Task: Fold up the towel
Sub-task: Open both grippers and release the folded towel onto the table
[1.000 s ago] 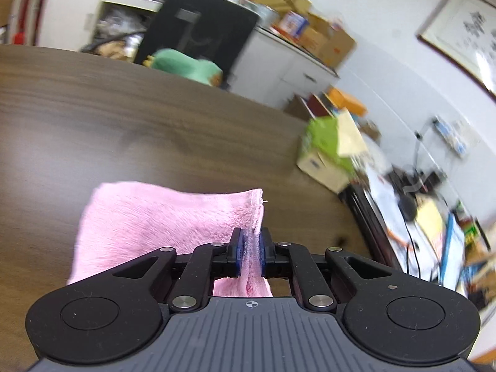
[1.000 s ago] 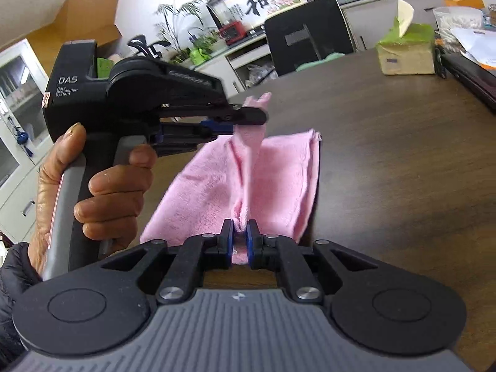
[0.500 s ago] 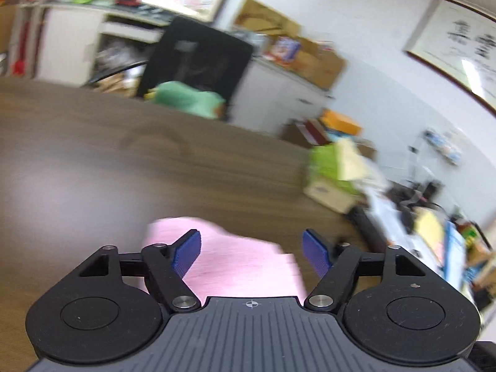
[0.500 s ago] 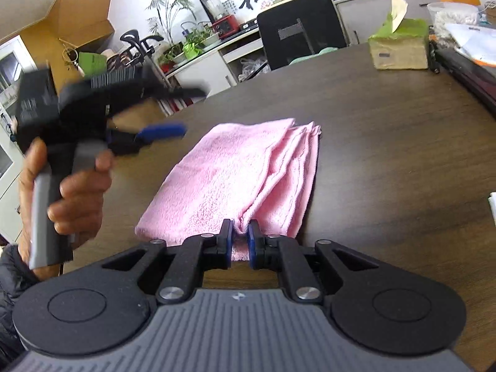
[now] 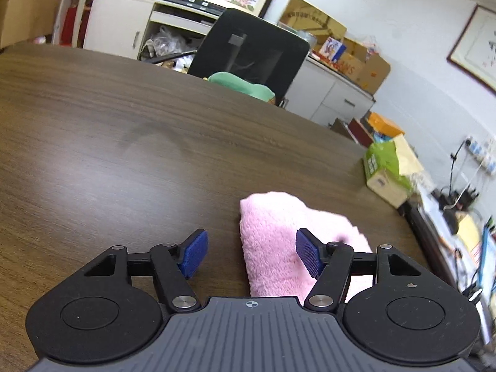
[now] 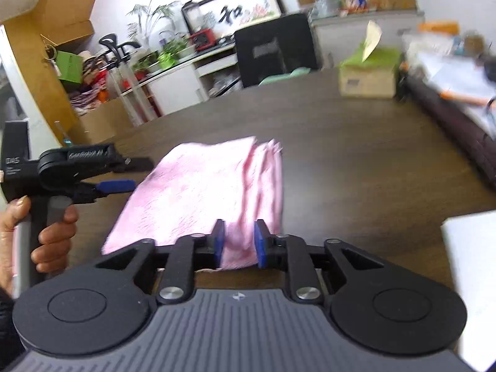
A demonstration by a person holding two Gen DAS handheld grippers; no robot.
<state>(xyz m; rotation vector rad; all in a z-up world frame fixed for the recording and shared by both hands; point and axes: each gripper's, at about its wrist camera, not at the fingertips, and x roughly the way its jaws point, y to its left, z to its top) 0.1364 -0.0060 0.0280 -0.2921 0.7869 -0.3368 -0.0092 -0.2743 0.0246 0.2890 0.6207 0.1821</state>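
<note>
Towel: your pink towel (image 6: 204,192) lay soft and limp, lower centre; corners (image 6: 272,147) suited gripping.
Fingers: your left gripper (image 5: 249,255) and right gripper (image 6: 238,243) were both spread, holding nothing.

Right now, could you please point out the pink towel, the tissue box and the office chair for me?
pink towel (image 6: 201,192): right wrist view, on its flat top layer.
tissue box (image 5: 384,183): left wrist view, on its cardboard side.
office chair (image 5: 248,52): left wrist view, on its black backrest.
</note>
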